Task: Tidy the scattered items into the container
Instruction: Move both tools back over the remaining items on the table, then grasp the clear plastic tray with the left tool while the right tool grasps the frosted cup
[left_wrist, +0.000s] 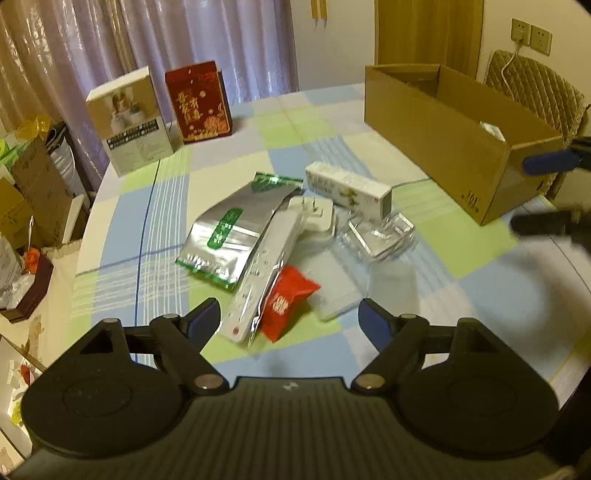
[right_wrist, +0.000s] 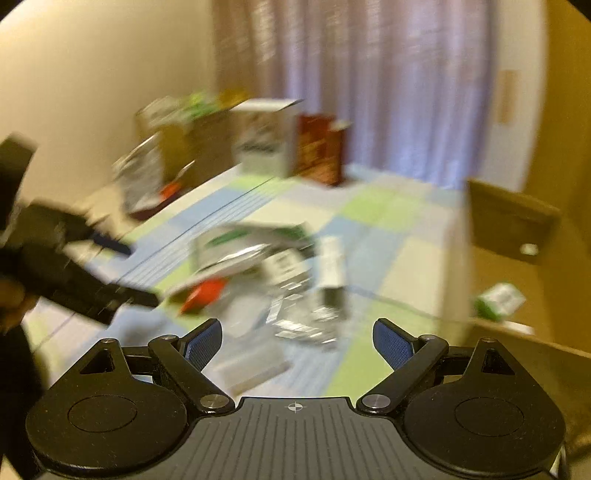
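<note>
Checked cloth covers the desk (left_wrist: 122, 236), with the scattered items heaped mid-frame in the left wrist view and the cardboard box (left_wrist: 443, 136) at upper right. Nearest the left gripper (left_wrist: 288, 321), whose fingers are spread and empty, lies the white remote (left_wrist: 266, 266), its long axis running up and slightly right from the gap. The right gripper (right_wrist: 297, 345), also spread and empty, is beside the box, in a blurred view.
</note>
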